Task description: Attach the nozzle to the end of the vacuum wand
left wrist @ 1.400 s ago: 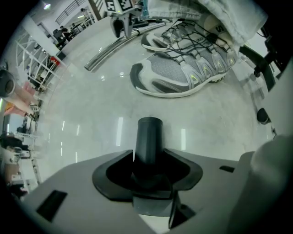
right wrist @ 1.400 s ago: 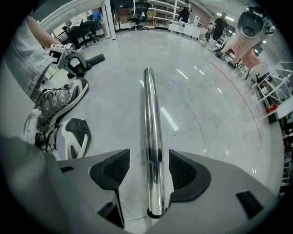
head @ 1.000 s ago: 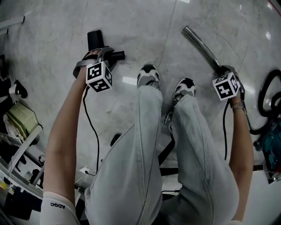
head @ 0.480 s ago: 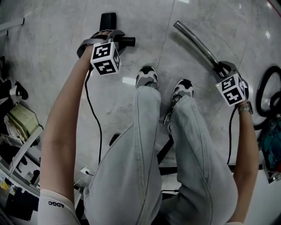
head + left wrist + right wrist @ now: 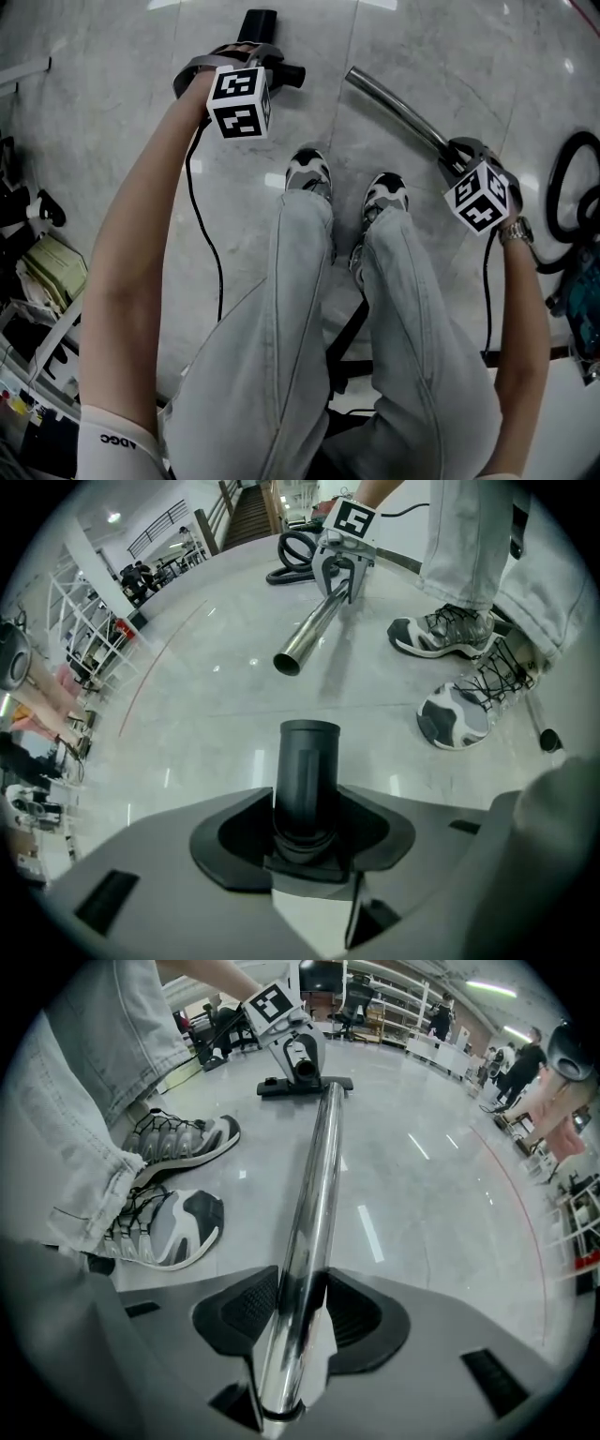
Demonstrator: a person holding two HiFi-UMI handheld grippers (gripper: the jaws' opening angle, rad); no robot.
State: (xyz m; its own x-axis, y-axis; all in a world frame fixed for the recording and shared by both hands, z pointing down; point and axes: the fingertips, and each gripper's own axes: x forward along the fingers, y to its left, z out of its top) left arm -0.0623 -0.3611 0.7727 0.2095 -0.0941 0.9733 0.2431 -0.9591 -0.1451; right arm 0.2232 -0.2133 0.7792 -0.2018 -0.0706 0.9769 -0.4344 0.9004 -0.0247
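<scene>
The black nozzle (image 5: 260, 26) hangs over the floor in my left gripper (image 5: 246, 58), which is shut on its round neck (image 5: 307, 780). The neck's open end points at the chrome wand (image 5: 389, 101). My right gripper (image 5: 457, 152) is shut on the wand's tube (image 5: 314, 1204), with the pads (image 5: 246, 1309) pressed against it on both sides. In the head view, the wand's open end (image 5: 350, 77) lies a short gap right of the neck tip, not touching. The left gripper view shows the wand (image 5: 314, 635) ahead, and the right gripper view shows the nozzle (image 5: 305, 1080) ahead.
The person's two shoes (image 5: 309, 169) (image 5: 386, 192) stand on the marble floor between my grippers. A black hose (image 5: 567, 187) coils at the right edge. Cluttered racks (image 5: 37, 272) sit at the left. Cables trail from both grippers.
The left gripper carried the nozzle up the picture and to the right, toward the wand. The right gripper shifted slightly, and the wand's open end swung left, narrowing the gap.
</scene>
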